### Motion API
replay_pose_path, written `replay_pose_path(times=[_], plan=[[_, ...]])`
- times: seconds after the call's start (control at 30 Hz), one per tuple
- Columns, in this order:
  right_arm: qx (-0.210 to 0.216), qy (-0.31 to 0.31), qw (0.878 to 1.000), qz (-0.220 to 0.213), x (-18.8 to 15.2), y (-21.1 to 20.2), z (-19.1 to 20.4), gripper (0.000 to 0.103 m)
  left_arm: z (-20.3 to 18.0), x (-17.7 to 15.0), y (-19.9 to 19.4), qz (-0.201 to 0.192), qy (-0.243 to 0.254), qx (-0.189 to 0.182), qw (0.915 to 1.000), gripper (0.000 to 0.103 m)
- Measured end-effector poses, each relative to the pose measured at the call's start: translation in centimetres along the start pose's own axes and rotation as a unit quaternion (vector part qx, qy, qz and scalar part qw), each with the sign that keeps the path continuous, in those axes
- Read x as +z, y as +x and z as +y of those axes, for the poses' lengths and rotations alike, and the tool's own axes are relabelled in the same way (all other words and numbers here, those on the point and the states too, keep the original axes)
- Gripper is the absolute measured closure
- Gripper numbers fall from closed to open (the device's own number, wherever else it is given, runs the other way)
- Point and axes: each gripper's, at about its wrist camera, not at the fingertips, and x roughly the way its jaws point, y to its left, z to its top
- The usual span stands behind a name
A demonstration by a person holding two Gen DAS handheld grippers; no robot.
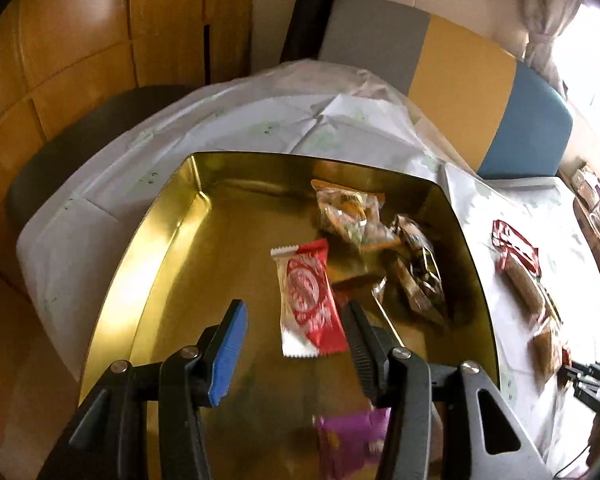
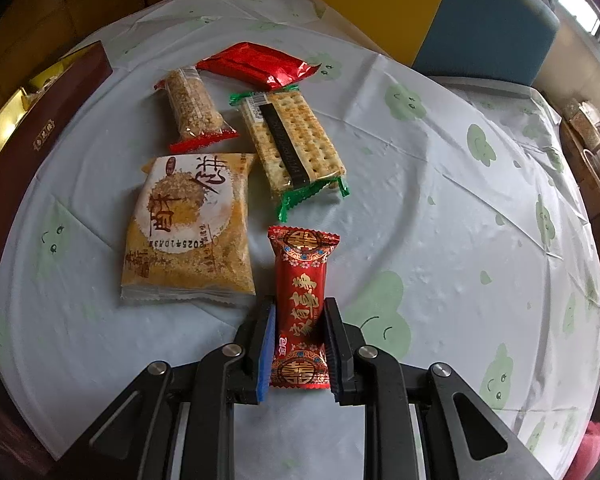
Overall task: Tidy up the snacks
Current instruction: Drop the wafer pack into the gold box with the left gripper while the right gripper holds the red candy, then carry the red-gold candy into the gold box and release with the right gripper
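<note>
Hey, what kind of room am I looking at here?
Probably a home dining area: a round table under a cloud-print tablecloth, cushioned chairs pulled up to it, and wood-panelled cabinets behind.

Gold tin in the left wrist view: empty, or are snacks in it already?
Partly filled. The gold tin holds a red-and-white packet, a clear orange-trimmed packet and brown packets; much floor remains bare.

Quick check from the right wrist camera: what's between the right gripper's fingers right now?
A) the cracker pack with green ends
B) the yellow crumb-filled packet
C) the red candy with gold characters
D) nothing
C: the right gripper has its two fingers closed against the sides of the red candy with gold characters, while the cracker pack and yellow packet lie apart on the tablecloth.
</note>
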Motion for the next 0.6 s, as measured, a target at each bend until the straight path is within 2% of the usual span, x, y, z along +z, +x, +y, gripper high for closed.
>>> replay_pose_path(times=[0.3, 0.47, 0.6], plan=[[-0.003, 0.024, 1.0, 0.004, 0.1, -0.4, -1.4, 0.081, 0.5, -2.5, -2.0, -0.019, 0.009, 0.011, 0.9997, 0.052], [0.001, 0.064, 0.998, -0.025, 0.4, -2.5, -3.0, 0.081, 1.4, -2.8, -2.4, -0.027, 0.004, 0.017, 0.9995, 0.052], [0.038, 0.065, 0.995, -0.068, 1.5, -6.2, -1.5, 0.081, 2.1, -2.9, -2.6, -0.032, -0.007, 0.014, 0.9994, 0.052]])
